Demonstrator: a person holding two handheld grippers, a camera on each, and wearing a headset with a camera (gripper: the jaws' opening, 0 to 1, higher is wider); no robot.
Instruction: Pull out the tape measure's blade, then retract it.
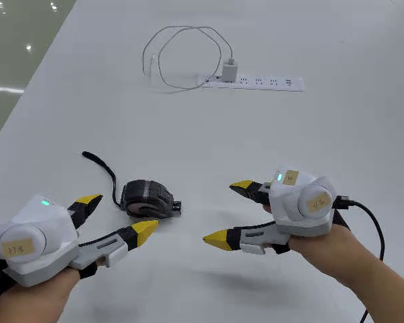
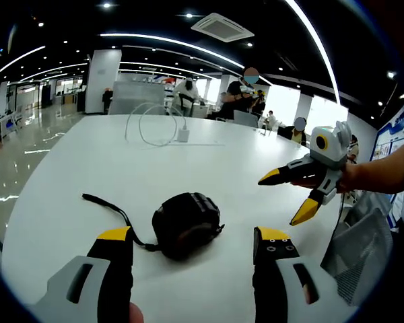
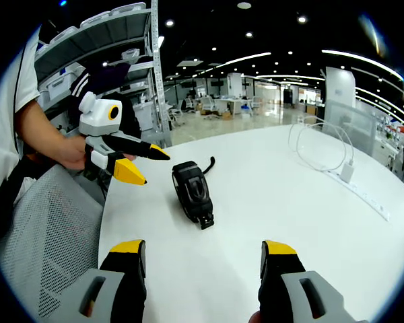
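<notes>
Left gripper spread wide, right gripper likewise

surface: white table | on it: tape measure; power strip; charger

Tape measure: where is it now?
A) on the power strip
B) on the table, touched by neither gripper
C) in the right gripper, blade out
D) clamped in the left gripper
B: the tape measure lies on the table; left gripper and right gripper are open, apart from it.
</notes>
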